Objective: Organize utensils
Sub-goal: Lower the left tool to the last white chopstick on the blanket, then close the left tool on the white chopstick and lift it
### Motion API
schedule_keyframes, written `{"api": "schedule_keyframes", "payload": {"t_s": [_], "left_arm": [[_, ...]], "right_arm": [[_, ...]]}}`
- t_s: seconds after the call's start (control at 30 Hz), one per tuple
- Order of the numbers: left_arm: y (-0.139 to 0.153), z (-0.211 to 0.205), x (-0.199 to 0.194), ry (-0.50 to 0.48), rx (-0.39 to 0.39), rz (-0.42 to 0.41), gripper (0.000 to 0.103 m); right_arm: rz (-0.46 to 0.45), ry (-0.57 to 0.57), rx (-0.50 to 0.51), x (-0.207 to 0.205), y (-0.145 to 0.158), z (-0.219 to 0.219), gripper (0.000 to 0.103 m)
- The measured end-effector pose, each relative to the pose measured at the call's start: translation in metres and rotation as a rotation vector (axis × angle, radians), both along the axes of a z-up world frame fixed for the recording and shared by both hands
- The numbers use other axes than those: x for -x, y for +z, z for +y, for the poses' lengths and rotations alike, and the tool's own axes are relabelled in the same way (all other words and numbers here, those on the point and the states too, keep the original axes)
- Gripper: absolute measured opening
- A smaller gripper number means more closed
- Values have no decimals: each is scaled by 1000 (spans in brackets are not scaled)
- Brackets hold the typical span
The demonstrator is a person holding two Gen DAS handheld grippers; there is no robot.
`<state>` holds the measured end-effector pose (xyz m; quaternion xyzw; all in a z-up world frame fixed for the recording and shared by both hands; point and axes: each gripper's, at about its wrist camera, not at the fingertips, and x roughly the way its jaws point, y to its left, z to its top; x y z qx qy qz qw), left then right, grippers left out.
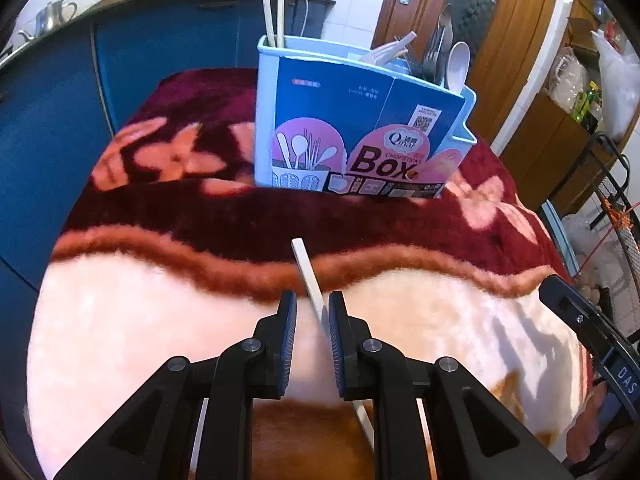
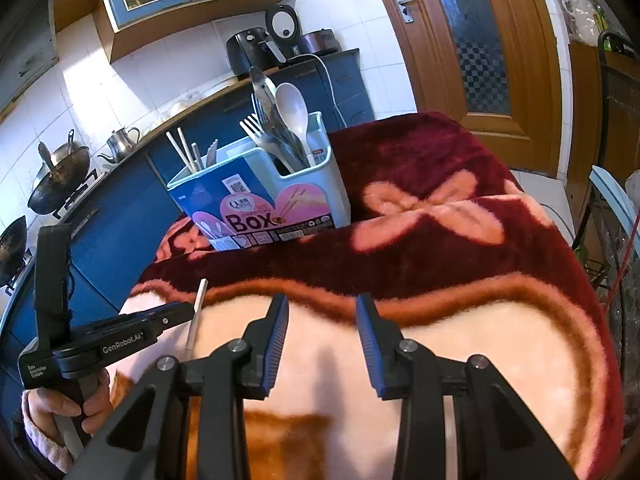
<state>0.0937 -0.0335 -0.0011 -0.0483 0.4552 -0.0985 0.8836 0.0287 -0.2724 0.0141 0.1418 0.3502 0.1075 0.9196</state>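
A pale blue utensil holder point(image 1: 264, 112) with a "Box" label stands on the blanket; it also shows in the right wrist view point(image 2: 340, 196). It holds two chopsticks point(image 1: 272, 12) in one end and forks and spoons point(image 1: 440, 60) in the other. A white chopstick point(image 1: 306, 272) lies between the fingers of my left gripper point(image 1: 313, 312), against the right pad; the jaws stand slightly apart. In the right wrist view the same chopstick point(image 2: 198, 304) sticks out of the left gripper point(image 2: 188, 312). My right gripper point(image 2: 322, 320) is open and empty above the blanket.
A red, pink and cream floral blanket point(image 1: 160, 320) covers the table. Blue kitchen cabinets point(image 1: 48, 140) stand behind and to the left, with woks point(image 2: 60, 176) and a kettle point(image 2: 122, 140) on the counter. A wooden door point(image 2: 480, 60) is at the right.
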Motion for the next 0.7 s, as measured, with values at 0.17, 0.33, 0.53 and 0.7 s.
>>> {"api": "schedule_keyframes", "payload": {"t_s": [0.17, 0.33, 0.53, 0.7], "left_arm": [[-4, -3, -6, -28, 23, 51, 16], [-10, -2, -14, -39, 55, 110, 16], [-12, 2, -23, -57, 91, 167, 16], [-12, 4, -28, -67, 107, 208, 12]], "right_arm": [[6, 0, -4, 0, -2, -1, 38], [12, -5, -7, 0, -4, -3, 38], [20, -7, -10, -1, -6, -4, 38], [26, -4, -14, -1, -8, -3, 38]]}}
